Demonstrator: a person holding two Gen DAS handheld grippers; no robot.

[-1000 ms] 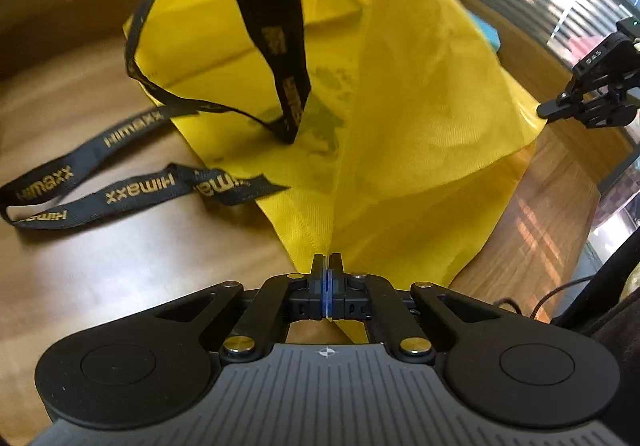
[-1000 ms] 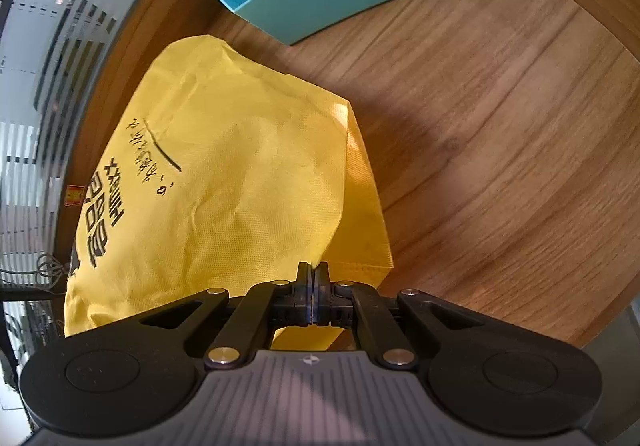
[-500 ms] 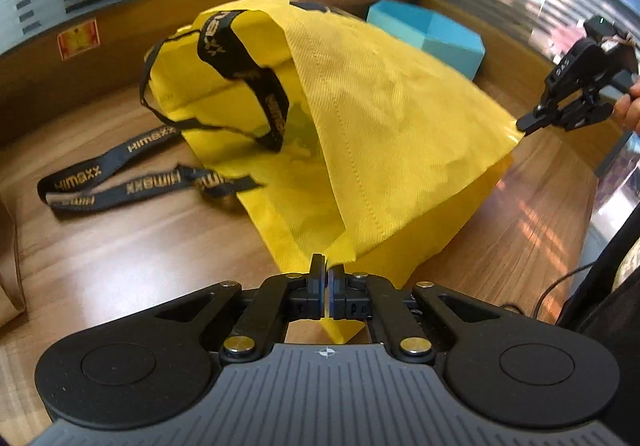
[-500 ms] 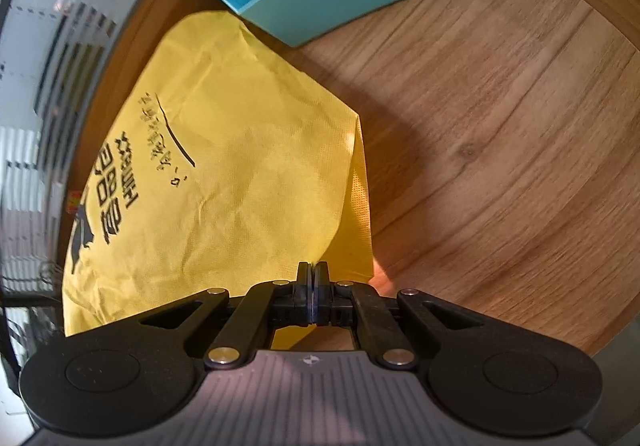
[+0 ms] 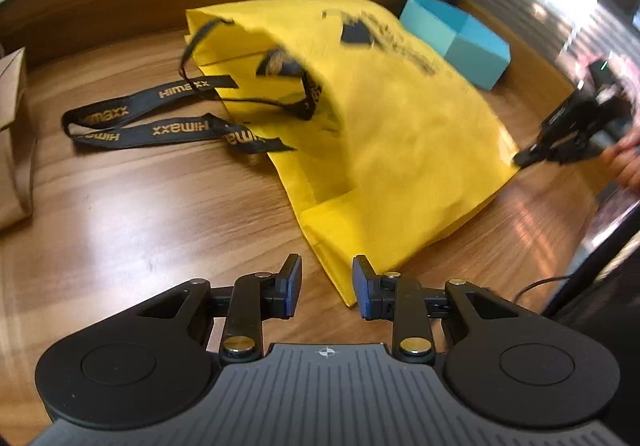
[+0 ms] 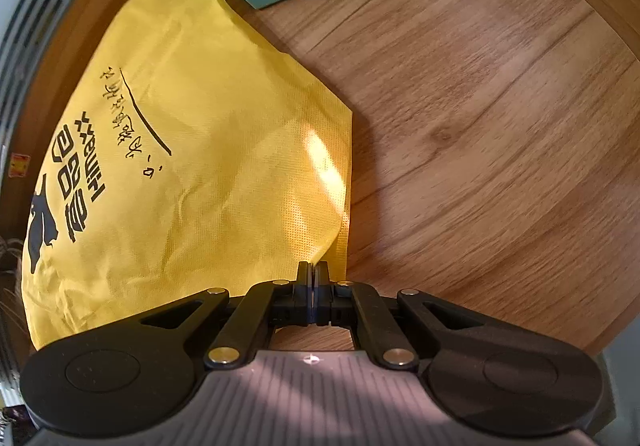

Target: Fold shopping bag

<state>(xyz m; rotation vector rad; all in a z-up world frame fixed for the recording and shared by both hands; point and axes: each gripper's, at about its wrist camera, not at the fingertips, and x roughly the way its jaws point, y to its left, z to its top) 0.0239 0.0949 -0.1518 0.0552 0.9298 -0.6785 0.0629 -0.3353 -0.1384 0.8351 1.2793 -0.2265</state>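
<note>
Low in the left wrist view, the left gripper (image 5: 326, 286) sits with its jaws spread apart, holding nothing, and the bag (image 5: 384, 134) has its near corner lying on the table (image 5: 120, 206) right between the fingers. Bag sprawls from bottom centre up to the upper middle, long axis running diagonally away, mouth and black straps (image 5: 160, 126) spilling toward the left. Blue box (image 5: 456, 34) sits just behind it, upper right. Right gripper (image 5: 532, 156) pinches the bag's right corner at mid-right.

Bottom centre of the right wrist view, the right gripper (image 6: 313, 278) is clamped tight on a bag (image 6: 180, 166) corner. Fabric fans out to the left and upper left, printed side up. My guess is it's keeping that edge taut so the fold lands flat.
</note>
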